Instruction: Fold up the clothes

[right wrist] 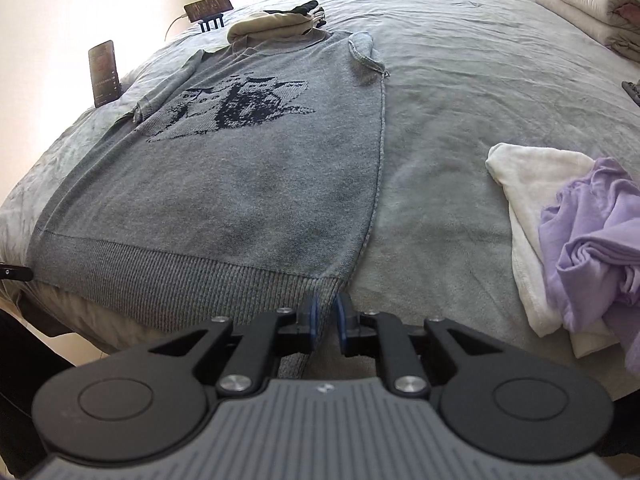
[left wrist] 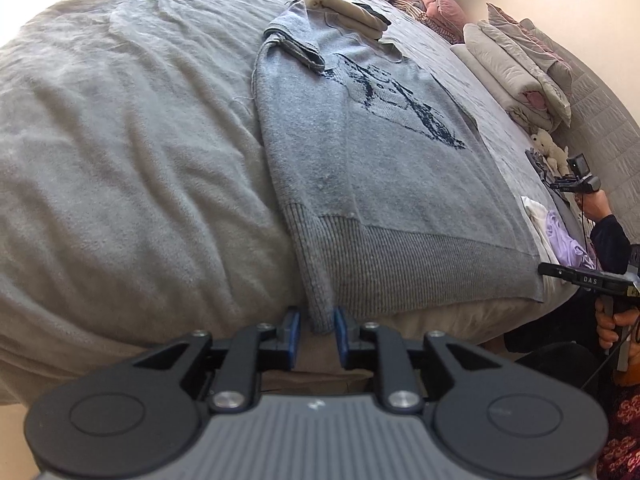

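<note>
Right wrist, sweater point(right wrist: 240, 184) hem corner behind claw point(right wrist: 325, 322)

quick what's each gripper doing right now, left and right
Left gripper: open, a hem corner of the grey sweater lies loose between its pads.
Right gripper: open, the other hem corner between its pads.

Both views sit just behind a gripper at the near edge of the bed point(left wrist: 120, 140), tilted down and looking across it along the fingers. The left wrist view looks from the sweater's point(left wrist: 380, 168) left hem corner, with the left gripper point(left wrist: 316, 334) close at the bottom of the frame, and catches the right gripper point(left wrist: 588, 280) at its right edge. The right wrist view looks from the right hem corner, its own gripper point(right wrist: 326, 326) low in frame. Both share the spread sweater point(right wrist: 224, 184), the folded beige garment point(left wrist: 344, 10) beyond it and the purple cloth point(right wrist: 592, 232) on the bed.
</note>
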Available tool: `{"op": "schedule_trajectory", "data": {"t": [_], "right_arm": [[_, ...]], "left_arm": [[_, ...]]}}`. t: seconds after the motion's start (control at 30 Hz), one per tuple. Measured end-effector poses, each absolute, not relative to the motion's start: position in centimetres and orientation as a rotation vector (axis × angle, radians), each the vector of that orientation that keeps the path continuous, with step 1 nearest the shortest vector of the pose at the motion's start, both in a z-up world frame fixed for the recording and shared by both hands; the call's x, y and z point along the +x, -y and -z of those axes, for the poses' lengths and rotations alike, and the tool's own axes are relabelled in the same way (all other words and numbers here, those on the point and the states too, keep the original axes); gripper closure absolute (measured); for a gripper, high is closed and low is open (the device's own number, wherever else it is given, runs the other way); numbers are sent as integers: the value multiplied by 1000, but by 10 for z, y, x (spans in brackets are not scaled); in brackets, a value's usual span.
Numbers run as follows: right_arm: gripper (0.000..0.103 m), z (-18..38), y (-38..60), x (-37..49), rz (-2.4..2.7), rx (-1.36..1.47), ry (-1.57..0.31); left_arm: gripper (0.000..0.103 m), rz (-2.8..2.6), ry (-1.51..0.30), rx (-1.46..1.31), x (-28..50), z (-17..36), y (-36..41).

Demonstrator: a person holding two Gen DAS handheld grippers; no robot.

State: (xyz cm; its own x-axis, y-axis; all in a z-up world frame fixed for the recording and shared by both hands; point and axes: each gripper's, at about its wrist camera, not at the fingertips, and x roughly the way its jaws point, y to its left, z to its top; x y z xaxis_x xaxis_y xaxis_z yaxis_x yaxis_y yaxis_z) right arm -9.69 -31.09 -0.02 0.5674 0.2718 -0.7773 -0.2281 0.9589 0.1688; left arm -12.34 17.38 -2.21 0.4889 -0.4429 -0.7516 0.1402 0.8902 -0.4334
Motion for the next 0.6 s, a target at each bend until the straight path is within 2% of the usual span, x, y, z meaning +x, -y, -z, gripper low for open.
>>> {"op": "schedule_trajectory", "data": {"t": [0.03, 0.07, 0.1, 0.13, 0.6], "right_arm": [[83, -4, 309, -96, -291, 40, -912], [76, -7, 307, -94, -293, 31, -901], [64, -11, 304, -92, -295, 22, -891], [60, -15, 301, -89, -298, 12, -881], [59, -27, 215, -16, -435, -80, -812]], "left_arm": [[69, 360, -987, -327, -123, 17, -174], [67, 355, -968, -315, -120, 13, -174], [64, 350, -949, -303, -117, 8, -174], [62, 344, -929, -291, -115, 4, -175], [61, 265, -855, -222, -16, -1, -173]]}}
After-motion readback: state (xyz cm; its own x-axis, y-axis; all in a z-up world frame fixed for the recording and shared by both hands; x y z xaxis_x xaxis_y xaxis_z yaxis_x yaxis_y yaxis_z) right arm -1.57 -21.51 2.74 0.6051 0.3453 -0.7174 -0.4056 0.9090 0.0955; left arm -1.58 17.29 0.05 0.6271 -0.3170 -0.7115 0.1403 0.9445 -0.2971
